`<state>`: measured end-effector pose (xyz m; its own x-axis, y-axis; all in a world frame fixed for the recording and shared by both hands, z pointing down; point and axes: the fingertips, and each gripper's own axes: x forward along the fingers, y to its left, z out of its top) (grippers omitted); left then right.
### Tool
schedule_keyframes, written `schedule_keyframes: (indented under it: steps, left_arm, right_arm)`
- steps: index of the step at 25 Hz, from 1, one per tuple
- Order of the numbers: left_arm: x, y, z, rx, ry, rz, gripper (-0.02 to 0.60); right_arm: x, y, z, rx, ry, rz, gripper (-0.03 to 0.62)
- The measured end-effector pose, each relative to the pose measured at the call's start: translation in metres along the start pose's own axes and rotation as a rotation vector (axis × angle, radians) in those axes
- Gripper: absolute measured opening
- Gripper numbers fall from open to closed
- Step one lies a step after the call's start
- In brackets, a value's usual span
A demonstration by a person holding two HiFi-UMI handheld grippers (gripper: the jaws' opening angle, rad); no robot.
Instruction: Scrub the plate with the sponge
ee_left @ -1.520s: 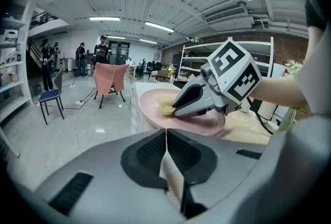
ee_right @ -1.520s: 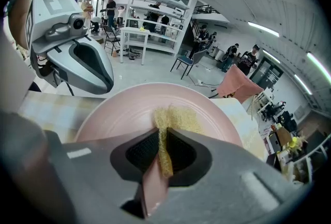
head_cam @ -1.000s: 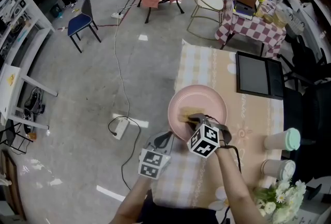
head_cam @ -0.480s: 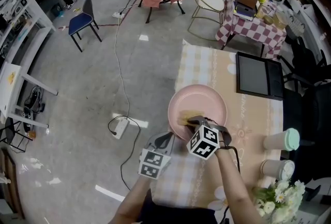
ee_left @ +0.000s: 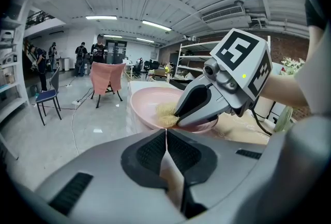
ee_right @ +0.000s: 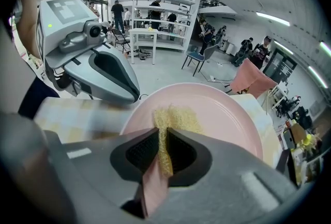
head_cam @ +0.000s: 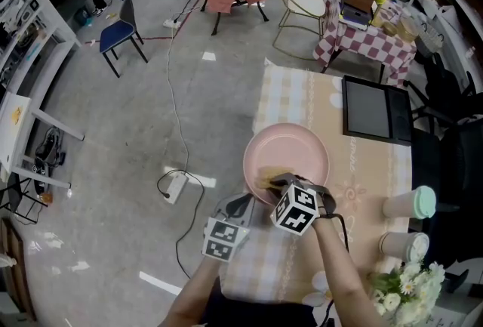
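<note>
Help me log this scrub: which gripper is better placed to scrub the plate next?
Right. The right gripper is shut on the sponge, which lies on the plate. The left gripper is shut on nothing, short of the plate.

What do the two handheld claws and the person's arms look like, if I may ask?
The left claw and right claw are smooth grey shells with tapered jaws lined by black ribbed pads. Each carries a cube of black-and-white square markers and a small green light. A black cable trails from the right one. No sleeves cover the forearms.
</note>
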<state>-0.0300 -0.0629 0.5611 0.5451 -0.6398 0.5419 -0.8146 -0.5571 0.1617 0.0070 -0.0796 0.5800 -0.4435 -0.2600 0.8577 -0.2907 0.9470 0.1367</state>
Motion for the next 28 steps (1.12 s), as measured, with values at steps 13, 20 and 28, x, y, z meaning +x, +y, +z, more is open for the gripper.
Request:
schedule_keyframes:
  steps: [13, 20, 28]
  left_arm:
    - [0.003, -0.002, 0.000, 0.011, 0.008, -0.008, 0.017]
    - [0.004, -0.004, -0.002, 0.012, 0.016, -0.016, 0.017]
    - [0.007, -0.005, -0.004, 0.015, 0.023, -0.019, 0.017]
  right_arm:
    - [-0.004, 0.015, 0.005, 0.027, -0.018, 0.151, 0.046]
    - [-0.007, 0.020, 0.010, 0.131, -0.073, 0.259, 0.046]
    - [-0.012, 0.020, 0.008, 0.282, -0.161, 0.396, 0.046]
